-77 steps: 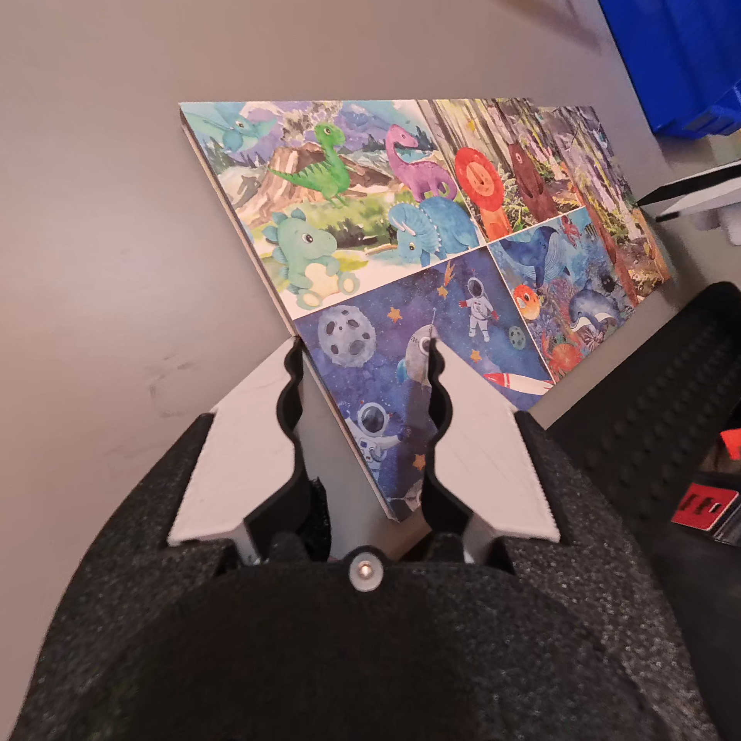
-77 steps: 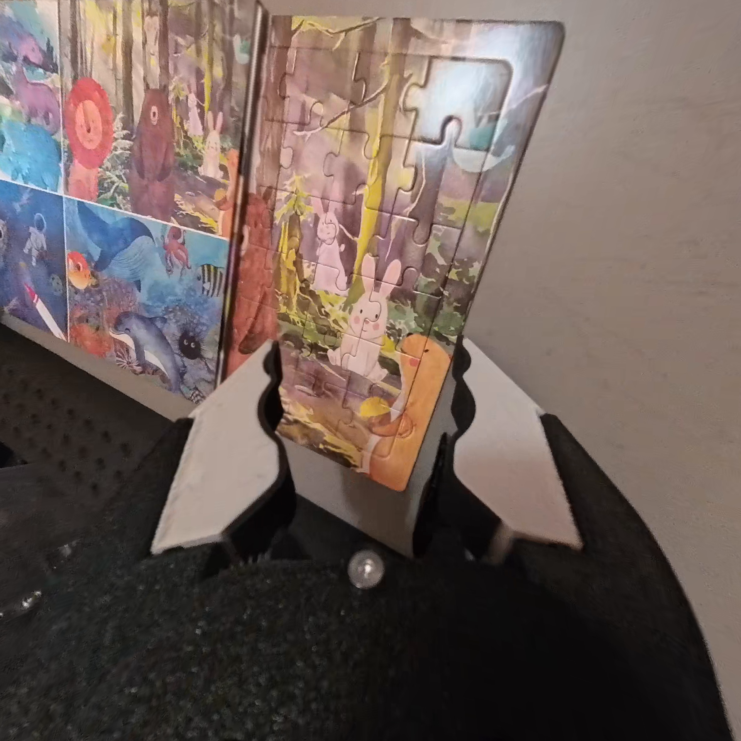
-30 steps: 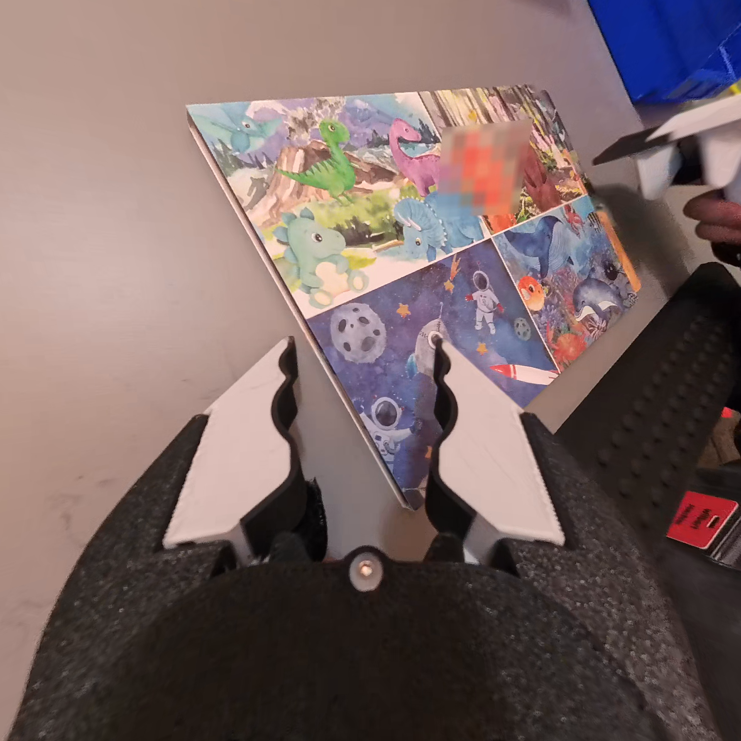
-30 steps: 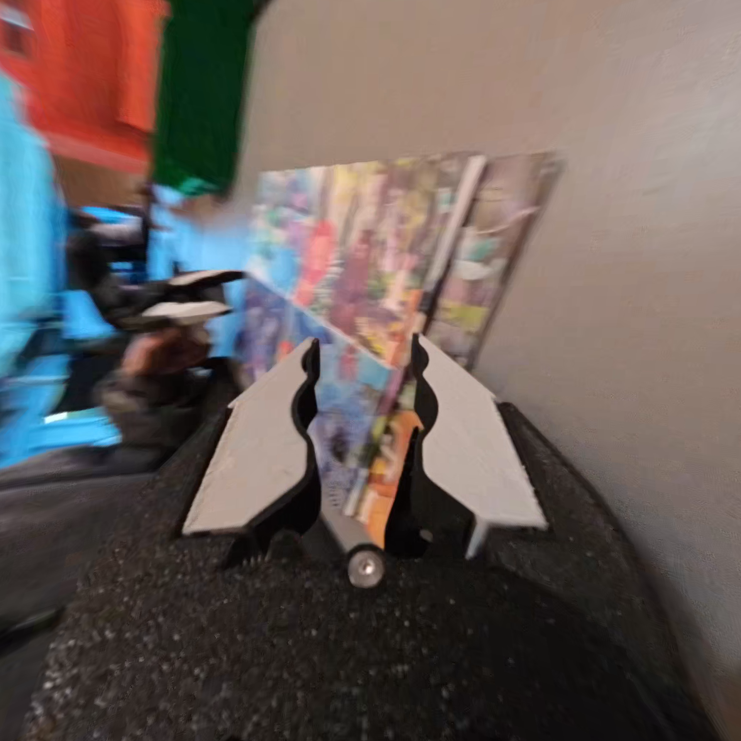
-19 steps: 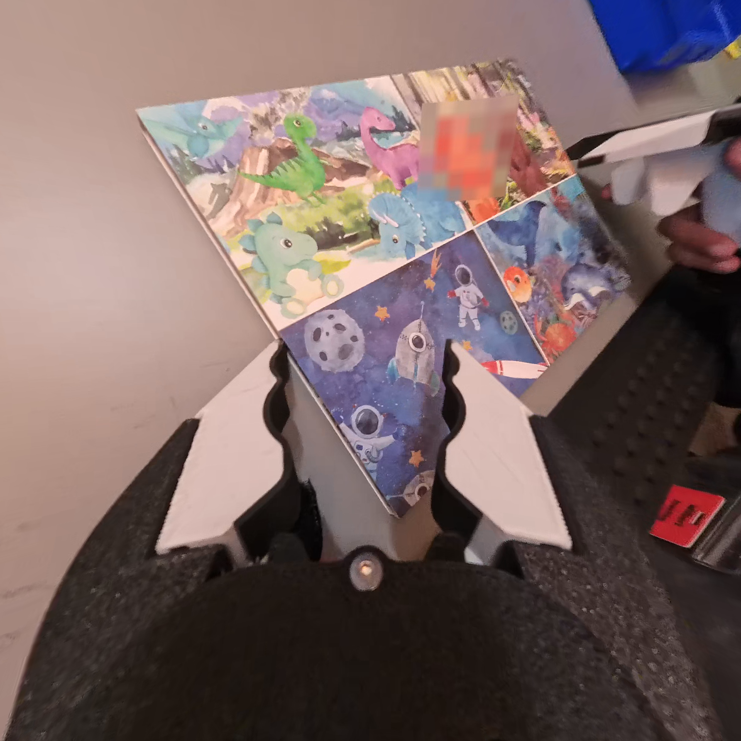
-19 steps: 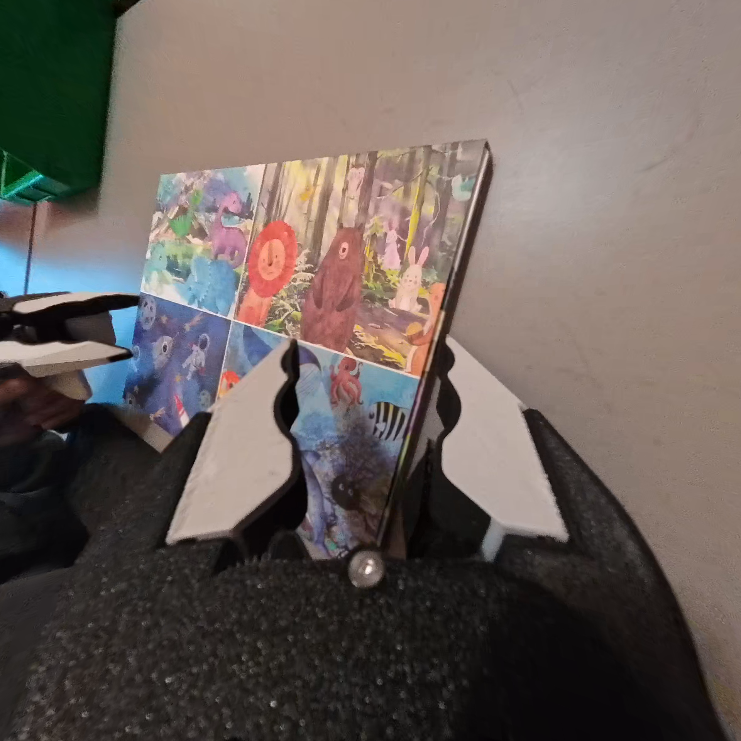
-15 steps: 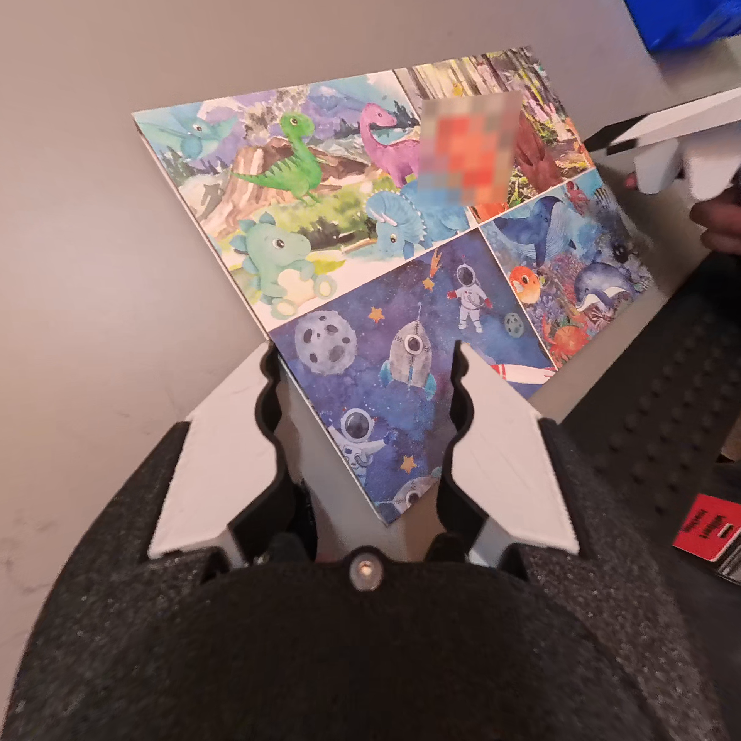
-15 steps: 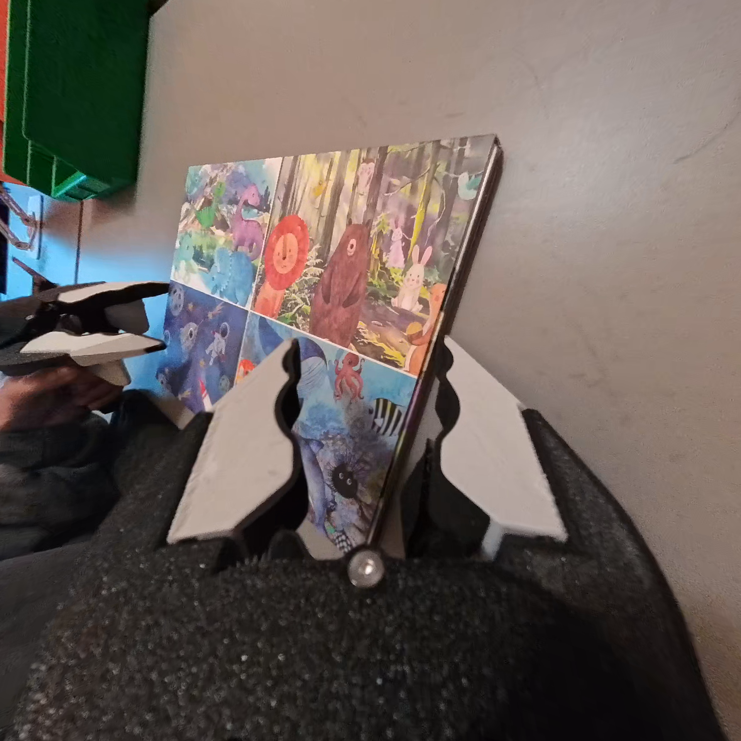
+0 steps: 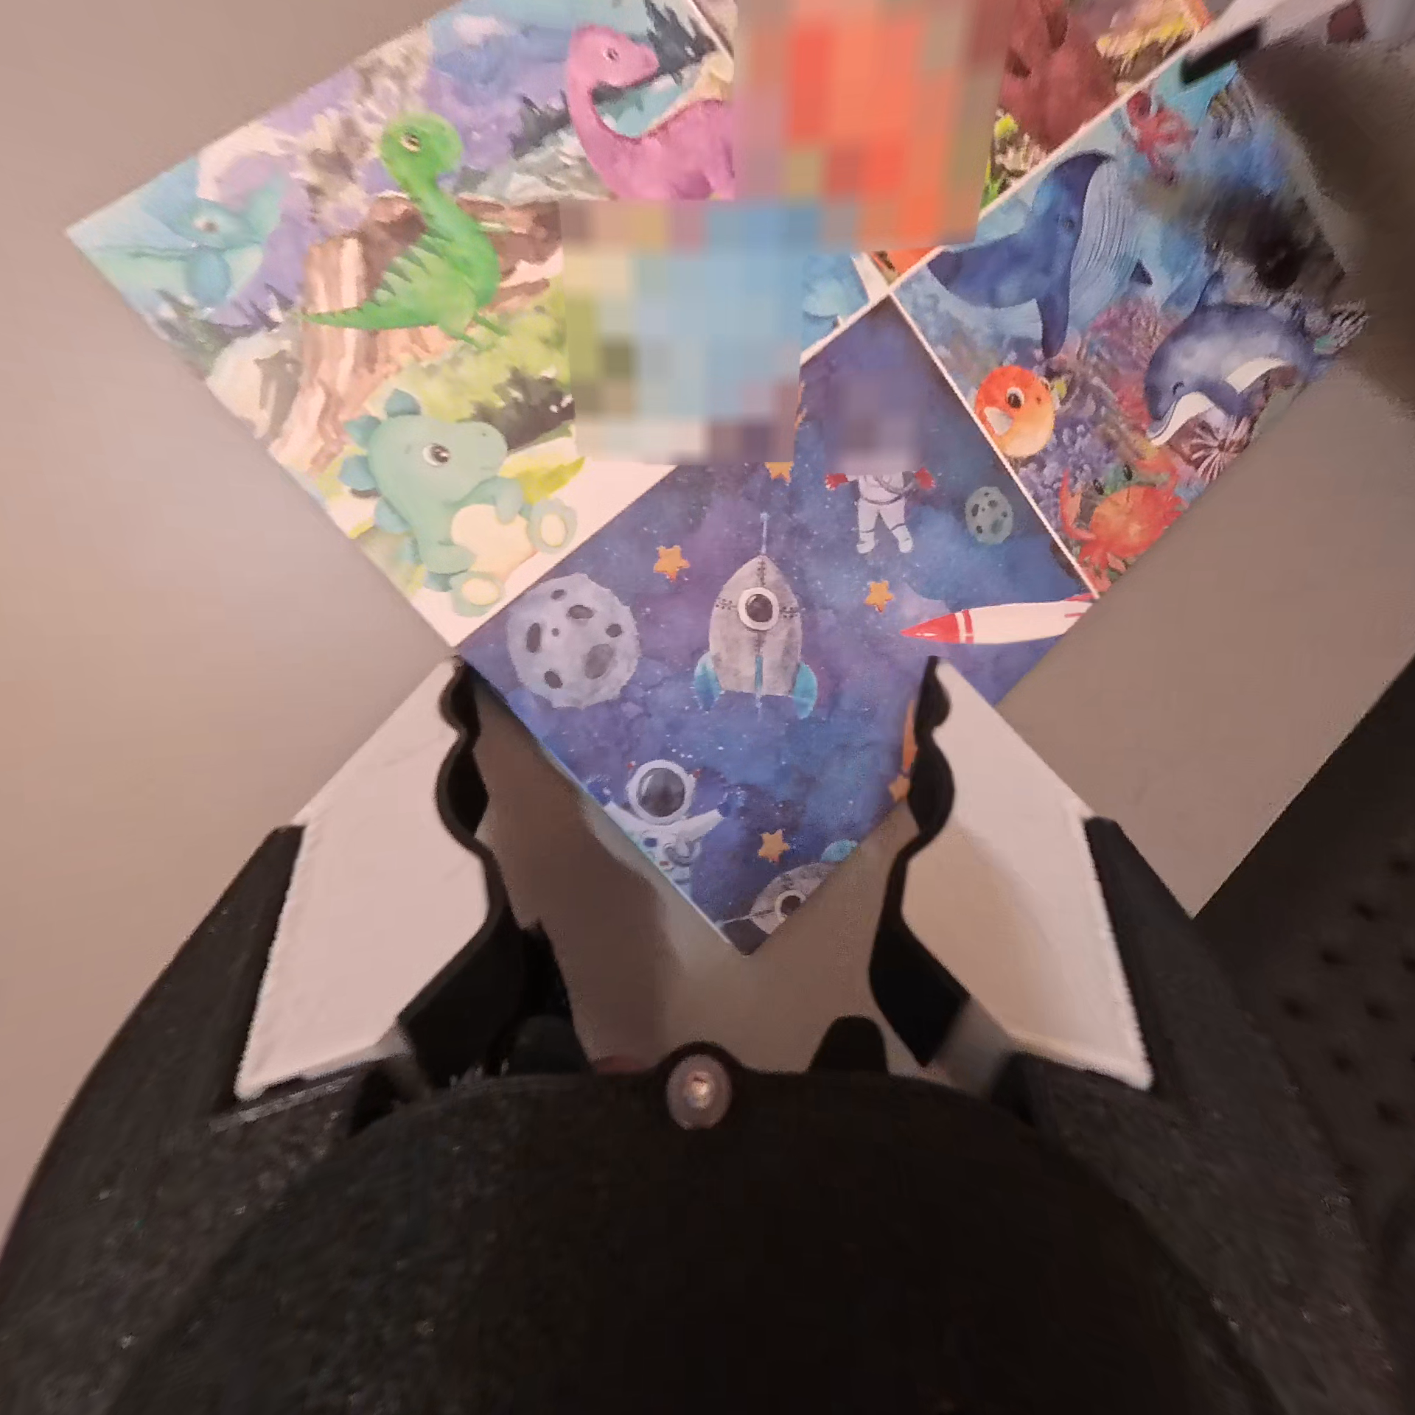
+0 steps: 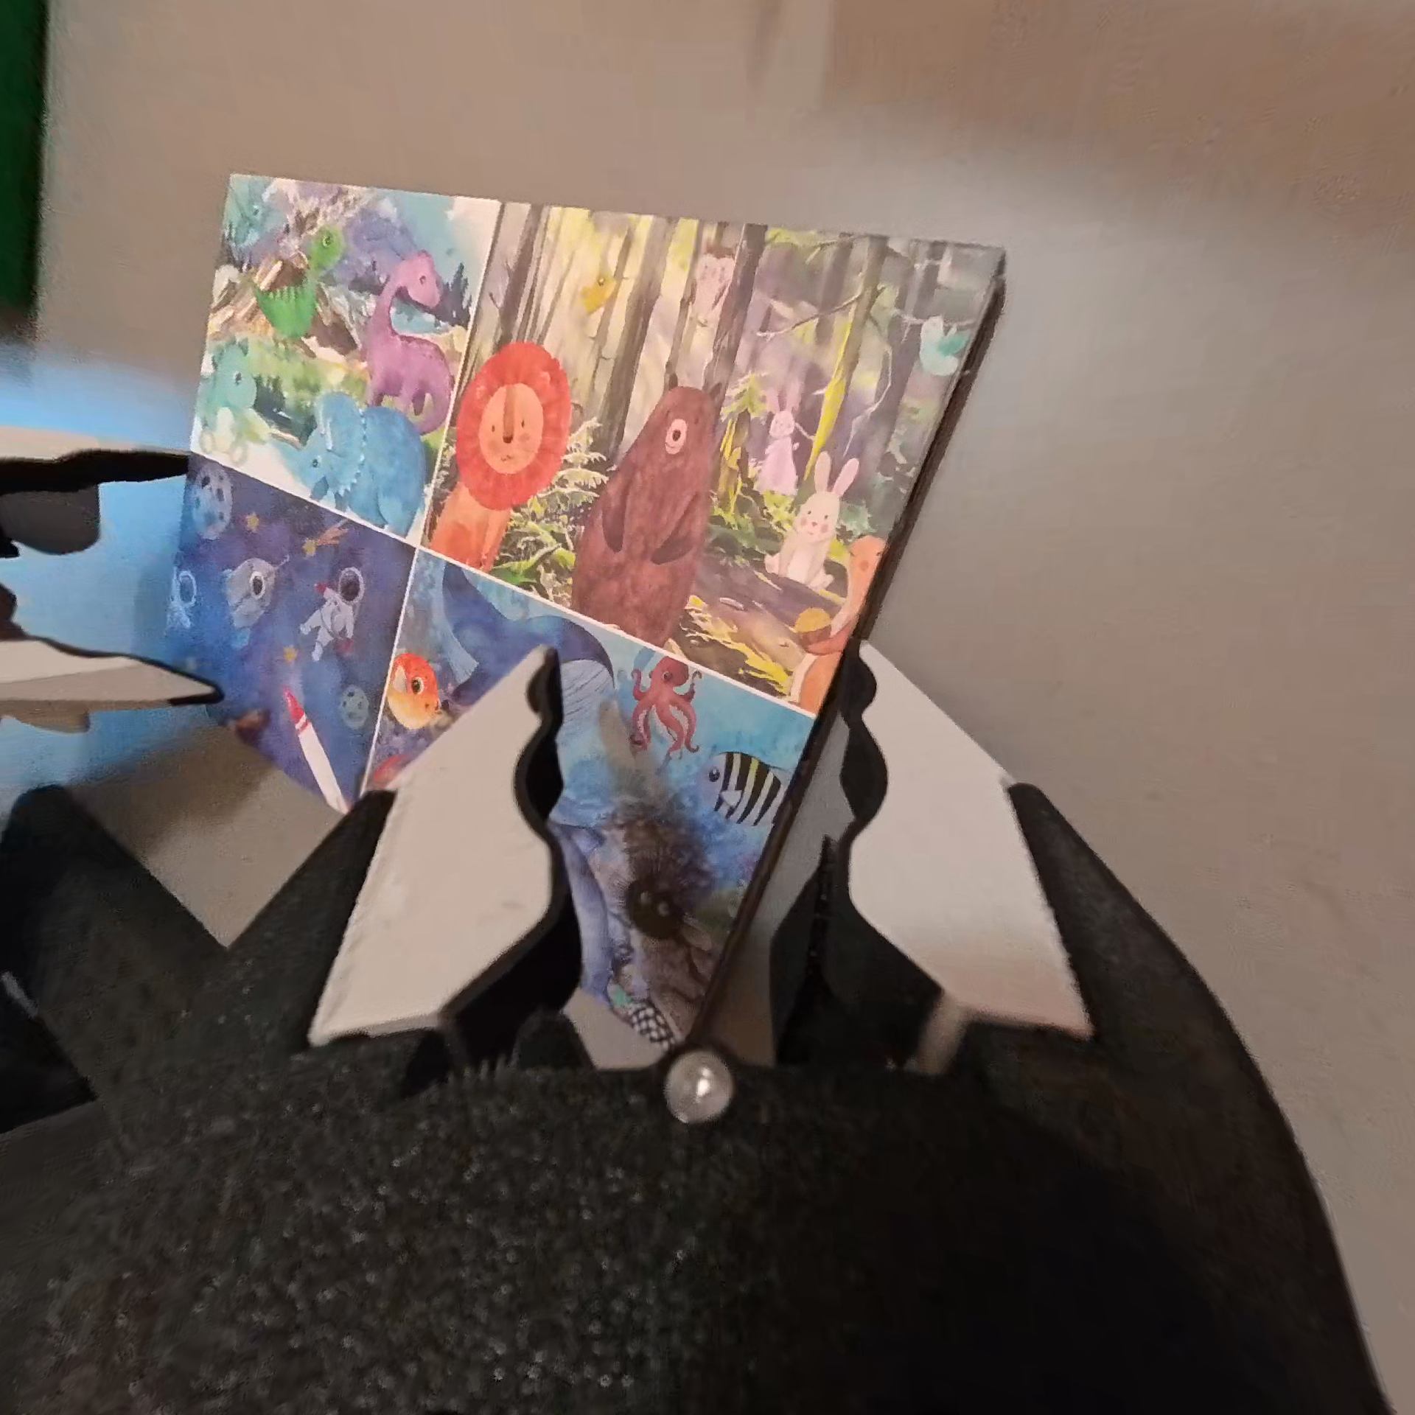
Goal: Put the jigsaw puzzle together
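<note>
left tool gapes round the puzzle box corner, no grip | right tool likewise, wide apart | box on bench | risk: it may slide or twist on closing

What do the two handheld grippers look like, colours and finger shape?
Both match: the left gripper and right gripper each have two flat white wedge fingers with black wavy inner pads, a body wrapped in black foam, and a small silver stud at the centre. No cables or markings are visible.
</note>
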A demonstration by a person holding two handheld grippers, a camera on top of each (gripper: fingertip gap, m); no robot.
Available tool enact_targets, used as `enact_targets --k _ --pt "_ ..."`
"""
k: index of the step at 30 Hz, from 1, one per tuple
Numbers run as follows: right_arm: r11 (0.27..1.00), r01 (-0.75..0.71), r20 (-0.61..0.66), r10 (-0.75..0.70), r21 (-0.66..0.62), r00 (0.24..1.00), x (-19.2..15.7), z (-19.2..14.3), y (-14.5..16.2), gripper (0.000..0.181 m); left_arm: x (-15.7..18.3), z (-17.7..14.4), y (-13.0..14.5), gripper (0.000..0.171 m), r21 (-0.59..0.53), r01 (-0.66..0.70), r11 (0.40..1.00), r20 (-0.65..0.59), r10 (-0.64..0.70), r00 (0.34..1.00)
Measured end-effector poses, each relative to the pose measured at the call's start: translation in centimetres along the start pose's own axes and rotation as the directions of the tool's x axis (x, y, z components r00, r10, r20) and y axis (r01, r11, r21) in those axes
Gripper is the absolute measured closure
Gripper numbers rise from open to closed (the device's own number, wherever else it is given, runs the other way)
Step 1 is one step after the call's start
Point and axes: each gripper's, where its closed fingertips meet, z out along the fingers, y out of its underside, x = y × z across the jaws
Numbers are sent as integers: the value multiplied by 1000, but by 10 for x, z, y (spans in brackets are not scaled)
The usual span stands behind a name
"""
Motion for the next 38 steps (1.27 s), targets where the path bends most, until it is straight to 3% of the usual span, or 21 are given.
enact_targets --k 3,5,7,11,14,17,22,25,28,31,34,38 --pt "1000 26 76 -26 -5 997 -15 7 3 120 -10 -11 20 57 -22 3 1000 80 -1 997" --pt "1000 9 99 -11 22 995 -19 -3 8 122 -14 -27 28 75 25 59 998 97 -61 993" --pt "992 66 93 -76 103 993 -28 -31 15 132 -17 -59 28 76 159 118 980 136 -140 981" --pt "904 266 -24 -274 335 961 -65 -105 45 129 -5 -121 42 84 402 107 909 244 -219 945" --pt "857 257 -52 -262 447 964 -91 -117 89 105 10 -123 65 85 429 103 897 311 -254 916" --pt "920 187 7 -202 344 979 -108 -96 135 102 23 -116 78 86 440 136 888 337 -304 891" --pt "895 199 5 -220 399 976 -126 -91 146 106 48 -111 77 88 460 124 879 308 -289 906" --pt "868 249 -3 -275 430 961 -143 -101 137 115 43 -114 63 84 451 8 892 414 -218 884" --pt "766 353 70 -458 536 886 -226 -119 114 133 8 -129 17 74 443 -201 874 649 -157 745" --pt "629 475 56 -636 616 769 -314 -128 105 149 -20 -122 -3 81 282 -186 941 791 -118 600" --pt "583 497 5 -652 643 758 -348 -128 100 181 -23 -112 -18 88 297 -156 942 790 -150 595" --pt "595 519 -23 -643 613 765 -355 -115 102 181 -18 -106 -22 87 268 -187 945 813 -118 570"
